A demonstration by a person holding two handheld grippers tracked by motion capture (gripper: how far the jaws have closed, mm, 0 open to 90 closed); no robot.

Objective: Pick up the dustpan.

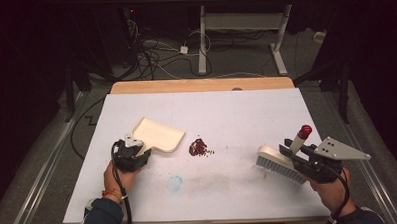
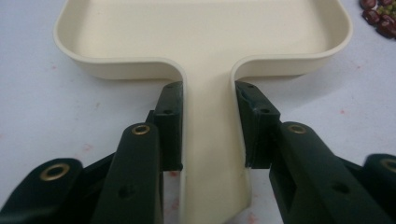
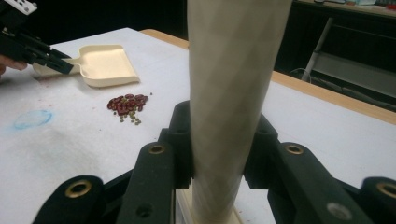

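Black tongs [image 1: 138, 155] with brass rivets, dark sleeves.

Room: dark | floor [image 1: 244, 50]: grey, cables [image 1: 149, 53] strewn | white desk frame [image 1: 243, 28] beyond the table [image 1: 266, 109]

White table sheet [image 1: 246, 115] with a blue smudge [image 1: 175, 182] at 6 o'clock; wooden edge [image 1: 200, 85], cables [image 1: 154, 53] and desk frame [image 1: 279, 44] at 12 o'clock

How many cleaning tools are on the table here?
2: a cream plastic dustpan left of the bean pile, held by the left tongs; a red-tipped brush at right, in the right tongs.
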